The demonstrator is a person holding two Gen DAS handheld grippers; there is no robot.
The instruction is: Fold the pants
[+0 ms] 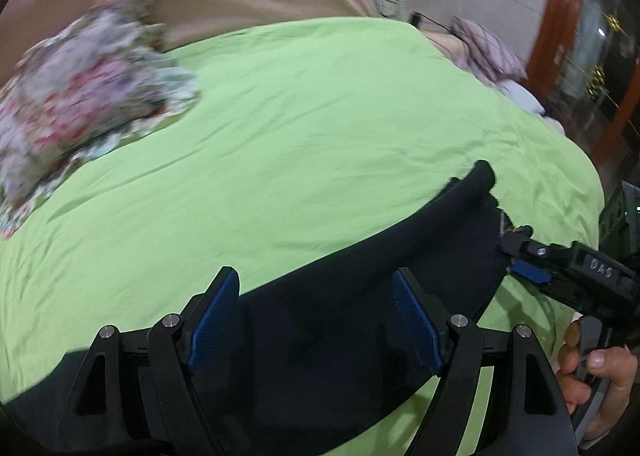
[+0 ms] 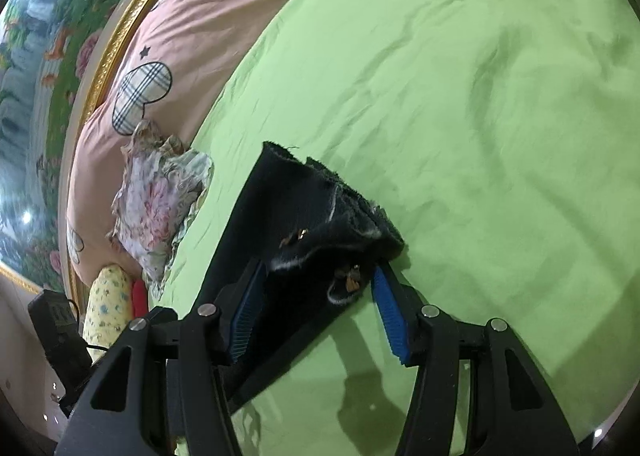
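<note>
Left tool (image 1: 316, 320) is spread wide over the dark pants (image 1: 340, 336). Right tool (image 2: 316, 308) is also wide, straddling the waistband end; only the left view shows it side-on, low at that end. The pants lie in a long band on the green sheet (image 2: 480, 95), with bare sheet beyond. A floral cushion (image 2: 160, 207) sits at the sheet's edge.

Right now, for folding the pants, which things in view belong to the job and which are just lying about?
Part of the job:
- black pants
- left gripper, open
- right gripper, open
- green sheet, the work surface

Lying about:
- floral cloth
- pink heart-patch bedding
- framed painting
</note>
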